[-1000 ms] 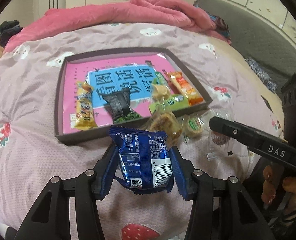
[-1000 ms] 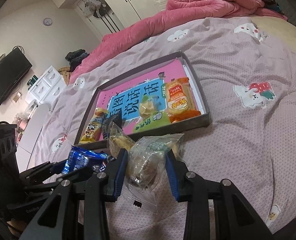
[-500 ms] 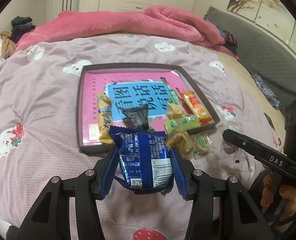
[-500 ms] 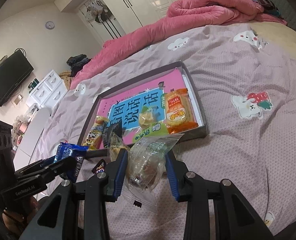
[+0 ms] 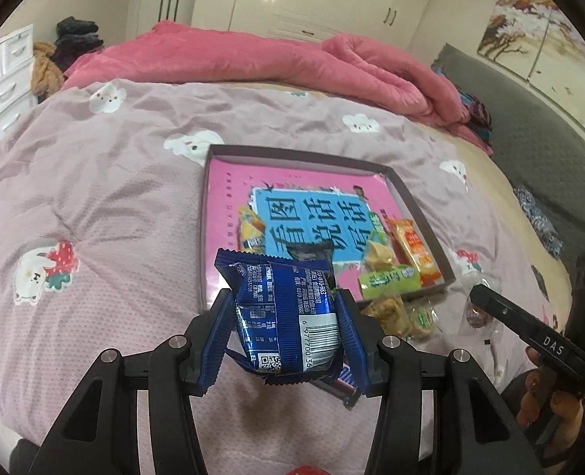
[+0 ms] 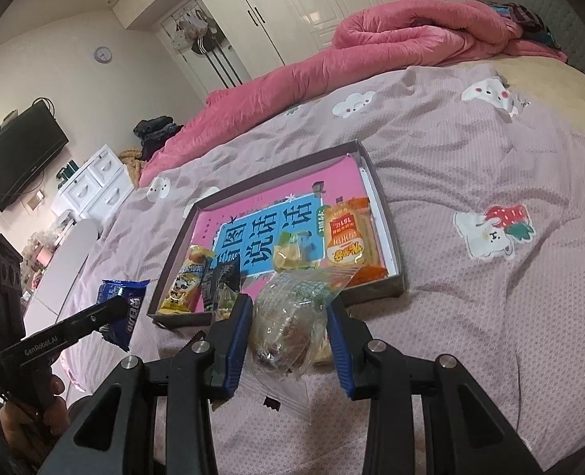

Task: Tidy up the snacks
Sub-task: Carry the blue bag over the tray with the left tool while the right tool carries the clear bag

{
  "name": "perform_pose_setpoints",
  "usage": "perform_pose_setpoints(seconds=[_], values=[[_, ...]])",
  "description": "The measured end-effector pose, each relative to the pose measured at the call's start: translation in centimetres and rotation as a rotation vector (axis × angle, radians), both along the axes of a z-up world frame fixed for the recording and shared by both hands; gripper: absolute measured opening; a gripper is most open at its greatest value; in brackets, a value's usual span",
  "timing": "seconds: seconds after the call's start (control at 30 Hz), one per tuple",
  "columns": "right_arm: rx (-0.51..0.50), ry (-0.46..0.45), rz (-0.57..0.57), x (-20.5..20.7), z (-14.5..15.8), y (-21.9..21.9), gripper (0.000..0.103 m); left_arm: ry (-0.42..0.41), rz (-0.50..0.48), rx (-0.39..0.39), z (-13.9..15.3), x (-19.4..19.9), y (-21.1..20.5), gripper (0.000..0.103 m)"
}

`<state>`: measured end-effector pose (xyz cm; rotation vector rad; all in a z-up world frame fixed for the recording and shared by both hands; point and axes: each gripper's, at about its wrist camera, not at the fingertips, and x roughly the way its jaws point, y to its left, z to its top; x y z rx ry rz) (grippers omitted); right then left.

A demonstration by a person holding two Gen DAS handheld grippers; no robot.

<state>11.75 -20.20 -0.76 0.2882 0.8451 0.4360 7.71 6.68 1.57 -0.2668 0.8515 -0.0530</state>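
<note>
My left gripper (image 5: 282,316) is shut on a blue snack packet (image 5: 286,312) and holds it above the bed, short of the near edge of the dark tray (image 5: 304,156). The packet also shows in the right wrist view (image 6: 120,312). My right gripper (image 6: 288,320) is shut on a clear bag of pastry (image 6: 292,316), held just in front of the tray (image 6: 292,168). In the tray lie a yellow packet (image 6: 183,285), a black packet (image 6: 221,281), a green snack (image 5: 387,279) and an orange packet (image 6: 347,237).
Two clear-wrapped pastries (image 5: 401,314) lie on the bedspread in front of the tray. A small packet (image 5: 343,382) lies under my left gripper. A pink duvet (image 5: 252,63) is piled at the far side. White drawers (image 6: 94,190) stand left of the bed.
My left gripper has risen and swung left with the blue packet, so the tray now sits further right and lower. My right gripper has lifted slightly with the clear bag.
</note>
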Motion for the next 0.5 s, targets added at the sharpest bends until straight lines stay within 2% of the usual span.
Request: perform_pose_setpoints(seconds=[0.5], values=[[-0.009,-0.040,-0.016,1.4,0.6,-0.2,0.038,-0.029,0.060,-0.023,-0.3,1.2,1.5,0.053]])
